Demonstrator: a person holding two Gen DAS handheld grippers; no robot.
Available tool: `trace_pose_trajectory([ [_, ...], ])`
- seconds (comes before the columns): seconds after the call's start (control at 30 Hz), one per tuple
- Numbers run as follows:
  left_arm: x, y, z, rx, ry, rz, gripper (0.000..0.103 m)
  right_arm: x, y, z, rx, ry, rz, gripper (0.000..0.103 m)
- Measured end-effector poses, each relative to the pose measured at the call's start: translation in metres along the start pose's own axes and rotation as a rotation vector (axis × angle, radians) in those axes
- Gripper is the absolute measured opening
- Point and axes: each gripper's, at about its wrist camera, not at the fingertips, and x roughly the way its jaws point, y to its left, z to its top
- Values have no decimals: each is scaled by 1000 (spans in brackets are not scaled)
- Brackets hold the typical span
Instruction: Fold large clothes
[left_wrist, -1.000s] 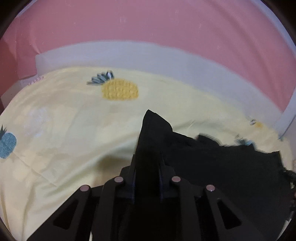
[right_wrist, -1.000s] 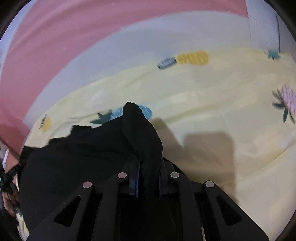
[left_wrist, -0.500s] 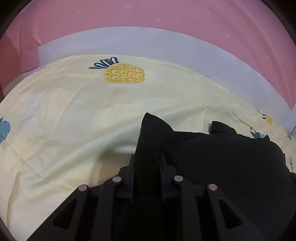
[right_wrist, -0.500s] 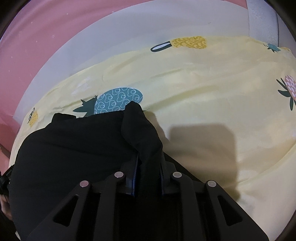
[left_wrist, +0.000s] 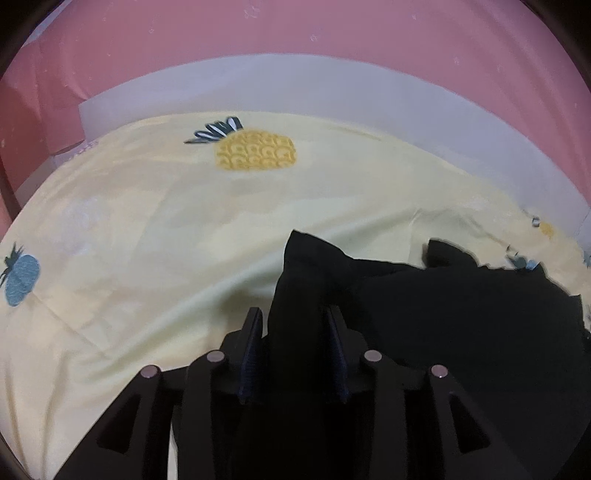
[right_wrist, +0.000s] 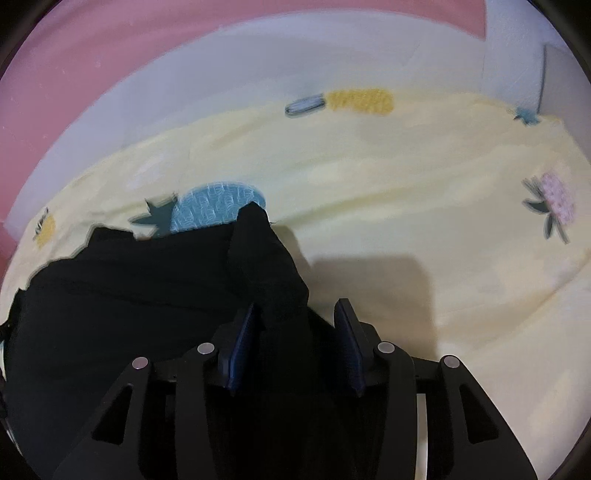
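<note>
A black garment (left_wrist: 461, 314) lies bunched on the yellow pineapple-print sheet (left_wrist: 147, 221), spreading to the right in the left wrist view. One corner of it stands up between the jaws of my left gripper (left_wrist: 291, 312). Those jaws are opening, and a thin gap shows beside the left pad. In the right wrist view the garment (right_wrist: 129, 295) spreads to the left. Another raised corner sits between the jaws of my right gripper (right_wrist: 297, 304), which are opening too. The right pad stands clear of the cloth.
The yellow sheet (right_wrist: 406, 184) stretches bare far beyond and to the outer side of each gripper. A white padded border (left_wrist: 295, 81) runs along its far edge, with a pink wall (left_wrist: 295, 26) behind it.
Both grippers were shut on the black cloth corners and now have their pads spread apart. The cloth corners stay upright between them. The garment has settled lower onto the sheet.
</note>
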Motion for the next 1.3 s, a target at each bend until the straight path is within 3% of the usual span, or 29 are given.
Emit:
trace_pose_trajectory([
  [0.2, -76, -2, -1, -37, -135, -29, 44, -80, 34, -12, -62, -171, 52, 45],
  [0.33, -108, -70, -33, 88, -173, -200, 51, -83, 97, -50, -197, -145, 170, 45],
  [0.4, -106, -107, -52, 184, -177, -245, 52, -69, 119, -66, -248, -116, 193, 45],
  [0.47, -82, -127, -65, 240, -137, -213, 52, -52, 129, -76, -292, -126, 144, 45],
  [0.57, -36, -117, -78, 193, -46, -164, 52, -32, 111, -72, -227, -140, 136, 45],
  [0.63, -28, -108, -80, 150, -50, -171, 49, -24, 109, -73, -231, -148, 129, 45],
  [0.8, -21, -118, -87, 192, -77, -104, 49, -17, 114, -81, -250, -176, 84, 45],
  [1.3, -6, -128, -87, 210, -74, -57, 50, 1, 111, -78, -239, -150, 76, 44],
])
